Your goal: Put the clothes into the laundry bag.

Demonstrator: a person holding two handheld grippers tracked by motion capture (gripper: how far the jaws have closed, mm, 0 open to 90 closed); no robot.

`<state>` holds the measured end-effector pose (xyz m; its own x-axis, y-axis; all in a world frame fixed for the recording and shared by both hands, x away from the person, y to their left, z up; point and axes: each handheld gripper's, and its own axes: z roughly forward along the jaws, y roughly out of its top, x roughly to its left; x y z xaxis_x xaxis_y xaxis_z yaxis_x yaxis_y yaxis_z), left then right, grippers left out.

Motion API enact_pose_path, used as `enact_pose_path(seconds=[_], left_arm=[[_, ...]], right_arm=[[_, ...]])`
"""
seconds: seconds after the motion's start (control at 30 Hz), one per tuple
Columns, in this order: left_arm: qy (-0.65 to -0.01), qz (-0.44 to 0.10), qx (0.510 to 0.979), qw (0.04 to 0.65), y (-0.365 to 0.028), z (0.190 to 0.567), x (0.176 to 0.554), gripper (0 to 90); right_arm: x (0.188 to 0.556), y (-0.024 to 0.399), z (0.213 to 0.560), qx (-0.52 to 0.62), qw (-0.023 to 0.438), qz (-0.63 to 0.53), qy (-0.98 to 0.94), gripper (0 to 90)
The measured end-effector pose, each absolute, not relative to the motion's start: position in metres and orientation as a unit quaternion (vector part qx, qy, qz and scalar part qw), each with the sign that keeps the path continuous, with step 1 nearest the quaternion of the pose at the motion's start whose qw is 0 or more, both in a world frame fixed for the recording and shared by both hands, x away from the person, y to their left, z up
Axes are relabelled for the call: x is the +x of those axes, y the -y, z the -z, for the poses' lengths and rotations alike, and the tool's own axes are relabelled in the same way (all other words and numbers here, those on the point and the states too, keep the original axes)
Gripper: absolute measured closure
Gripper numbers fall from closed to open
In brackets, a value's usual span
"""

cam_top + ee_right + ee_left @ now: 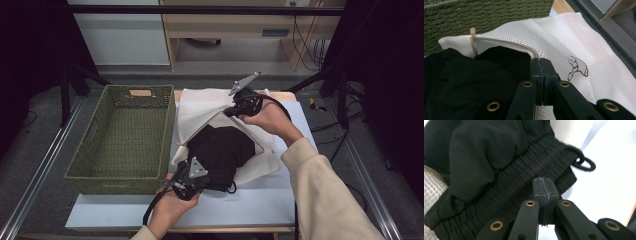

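A black garment (225,147) lies half inside a white mesh laundry bag (197,107) on the table. My left gripper (206,181) is at its near edge, jaws shut on the gathered elastic waistband (506,182); a drawstring loop (586,163) hangs off the band's end. My right gripper (227,112) is at the bag's far side, shut on the zipper edge (506,42) of the bag's opening and holding it up. In the right gripper view the black garment (474,75) sits under that raised mesh (564,37), which has a small printed figure (576,66).
A green woven basket (120,172) stands at the left of the table, its inside bare, right beside the bag. White table surface (260,200) lies near the front edge. A wooden cabinet (225,25) and cables are on the floor behind the table.
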<state>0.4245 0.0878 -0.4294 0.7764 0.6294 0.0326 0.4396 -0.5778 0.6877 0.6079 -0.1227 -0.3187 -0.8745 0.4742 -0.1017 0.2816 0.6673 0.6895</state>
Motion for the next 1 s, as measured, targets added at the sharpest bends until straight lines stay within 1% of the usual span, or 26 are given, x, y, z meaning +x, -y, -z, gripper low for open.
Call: enact_pose_path(seconds=[0.47, 0.57, 1.0], left_arm=[[-0.318, -0.135, 0.876, 0.337, -0.078, 0.445, 0.442, 90.0], [-0.324, -0.132, 0.874, 0.336, -0.074, 0.449, 0.451, 90.0], [-0.337, -0.136, 0.868, 0.338, -0.066, 0.447, 0.470, 90.0]], right_arm=[[0.604, 0.120, 0.322, 0.201, 0.131, -0.349, -0.906, 89.9], [0.603, 0.119, 0.323, 0.199, 0.130, -0.348, -0.907, 89.9], [0.602, 0.119, 0.323, 0.193, 0.127, -0.347, -0.909, 89.9]])
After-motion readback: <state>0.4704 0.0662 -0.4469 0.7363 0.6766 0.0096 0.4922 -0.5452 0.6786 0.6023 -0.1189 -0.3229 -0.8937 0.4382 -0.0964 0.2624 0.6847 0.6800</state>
